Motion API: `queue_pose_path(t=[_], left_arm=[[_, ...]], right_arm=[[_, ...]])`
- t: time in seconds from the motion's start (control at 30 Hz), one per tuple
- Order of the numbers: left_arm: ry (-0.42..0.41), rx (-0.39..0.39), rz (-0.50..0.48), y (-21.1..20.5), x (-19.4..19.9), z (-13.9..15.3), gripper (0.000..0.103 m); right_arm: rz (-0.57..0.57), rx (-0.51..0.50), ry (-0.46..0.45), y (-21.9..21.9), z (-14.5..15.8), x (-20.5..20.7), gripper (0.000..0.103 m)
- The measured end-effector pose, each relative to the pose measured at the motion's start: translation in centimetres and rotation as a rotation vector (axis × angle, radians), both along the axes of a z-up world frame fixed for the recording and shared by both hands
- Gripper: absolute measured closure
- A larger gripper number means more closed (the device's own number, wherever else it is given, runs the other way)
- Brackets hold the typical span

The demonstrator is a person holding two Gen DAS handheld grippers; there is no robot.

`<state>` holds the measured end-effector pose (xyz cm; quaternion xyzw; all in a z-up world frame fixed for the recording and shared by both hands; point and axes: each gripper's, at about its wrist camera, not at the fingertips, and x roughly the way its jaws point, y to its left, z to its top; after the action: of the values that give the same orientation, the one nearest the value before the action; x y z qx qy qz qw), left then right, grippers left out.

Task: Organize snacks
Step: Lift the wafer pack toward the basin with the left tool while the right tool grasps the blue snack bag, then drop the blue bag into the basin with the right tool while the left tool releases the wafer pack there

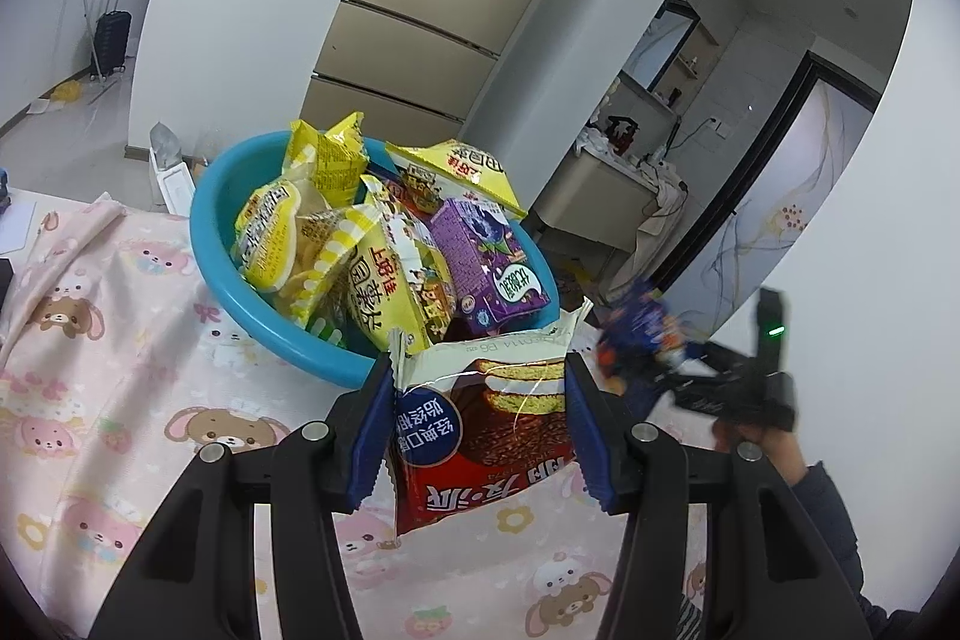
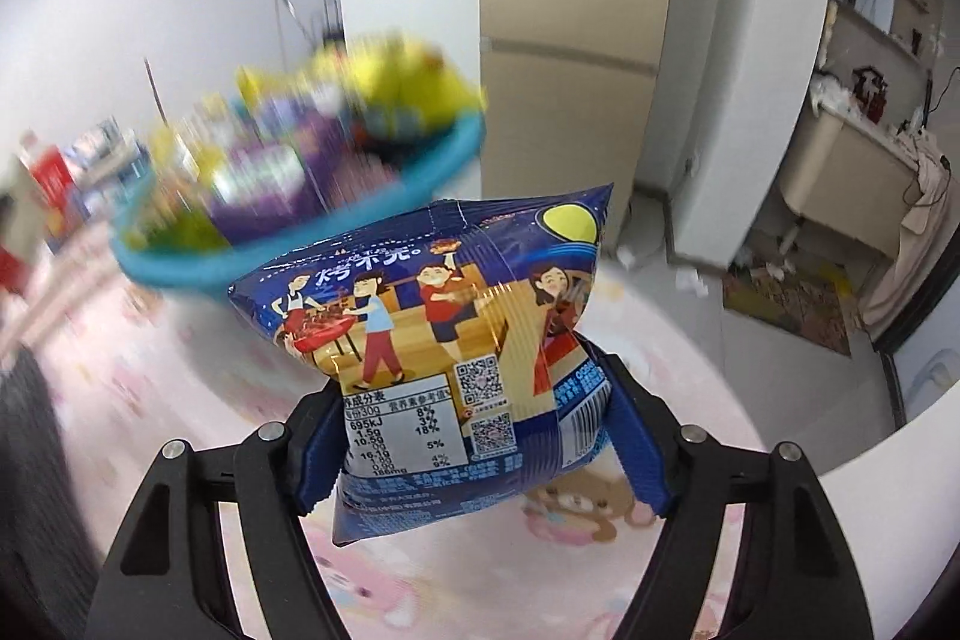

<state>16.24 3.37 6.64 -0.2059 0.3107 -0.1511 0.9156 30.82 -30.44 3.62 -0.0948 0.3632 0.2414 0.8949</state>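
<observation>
My left gripper (image 1: 477, 388) is shut on a red and brown chocolate pie packet (image 1: 480, 430), held just in front of the near rim of a blue basin (image 1: 240, 304). The basin holds several yellow snack bags (image 1: 366, 268) and a purple box (image 1: 486, 262). My right gripper (image 2: 468, 430) is shut on a dark blue chip bag (image 2: 438, 316), held above the pink tablecloth. In the left wrist view the right gripper (image 1: 666, 370) shows blurred to the right of the basin with the blue bag (image 1: 639, 334). The basin (image 2: 288, 250) is blurred in the right wrist view.
A pink cartoon tablecloth (image 1: 120, 400) covers the table. A beige fridge (image 1: 438, 16) stands behind the basin. A cluttered counter (image 1: 624, 160) is at the back right. Blurred packets (image 2: 54, 172) lie left of the basin in the right wrist view.
</observation>
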Motion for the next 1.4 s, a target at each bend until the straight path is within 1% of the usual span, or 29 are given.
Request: queue_pose_path(t=[0.13, 0.2, 0.27, 0.33, 0.43, 0.57, 0.7, 0.77, 0.83, 0.9, 0.93, 1.0, 1.1, 1.2, 1.3, 1.37, 1.4], left_arm=[[-0.018, -0.001, 0.028, 0.7, -0.4, 0.5, 0.047], [-0.025, -0.006, 0.039, 1.1, -0.6, 0.7, 0.047], [-0.030, -0.012, 0.053, 1.7, -0.7, 1.0, 0.047], [-0.035, -0.011, 0.068, 2.1, -0.8, 1.2, 0.047], [-0.040, -0.004, 0.094, 2.9, -0.9, 1.4, 0.047], [-0.035, -0.022, 0.115, 4.0, -0.8, 1.3, 0.047], [-0.025, -0.033, 0.139, 4.9, -0.6, 1.0, 0.047], [-0.020, -0.040, 0.149, 5.3, -0.6, 0.9, 0.047], [-0.014, -0.044, 0.156, 5.7, -0.4, 0.7, 0.047], [-0.010, -0.046, 0.160, 5.9, -0.3, 0.6, 0.047], [-0.009, -0.047, 0.160, 5.9, -0.3, 0.5, 0.047], [-0.011, -0.047, 0.160, 5.9, -0.3, 0.5, 0.047], [-0.011, -0.040, 0.159, 5.6, -0.4, 0.6, 0.047], [-0.019, -0.032, 0.156, 5.5, -0.6, 0.8, 0.047], [-0.037, -0.015, 0.169, 5.3, -0.8, 1.7, 0.047], [-0.044, -0.001, 0.164, 4.8, -0.5, 2.4, 0.047], [-0.052, 0.021, 0.155, 4.2, 0.0, 3.1, 0.047]], right_arm=[[0.007, 0.119, -0.099, 1.6, 5.5, -0.3, 0.028], [0.013, 0.178, -0.129, 3.2, 7.6, -0.3, 0.028], [0.023, 0.235, -0.145, 5.2, 9.4, 0.3, 0.028], [0.037, 0.257, -0.157, 7.6, 10.4, 1.2, 0.028], [0.053, 0.253, -0.148, 12.1, 10.8, 3.0, 0.028], [0.067, 0.259, -0.109, 17.1, 10.2, 5.3, 0.028], [0.017, 0.251, -0.100, 20.4, 9.3, 7.5, 0.028], [-0.009, 0.275, -0.089, 21.1, 9.0, 8.3, 0.028], [-0.029, 0.305, -0.078, 21.5, 8.6, 8.8, 0.026], [-0.039, 0.307, -0.062, 21.6, 8.3, 8.8, 0.014], [-0.035, 0.304, -0.059, 21.6, 8.1, 8.6, 0.011], [-0.017, 0.303, -0.075, 21.2, 8.2, 7.8, 0.002], [-0.022, 0.283, -0.114, 19.7, 8.4, 6.0, 0.001], [-0.015, 0.327, -0.115, 17.2, 8.6, 3.6, 0.000], [-0.012, 0.370, -0.121, 13.6, 8.4, 0.3, 0.000], [-0.007, 0.373, -0.141, 11.3, 8.3, -2.1, 0.000], [-0.015, 0.370, -0.154, 10.2, 8.3, -3.1, 0.000]])
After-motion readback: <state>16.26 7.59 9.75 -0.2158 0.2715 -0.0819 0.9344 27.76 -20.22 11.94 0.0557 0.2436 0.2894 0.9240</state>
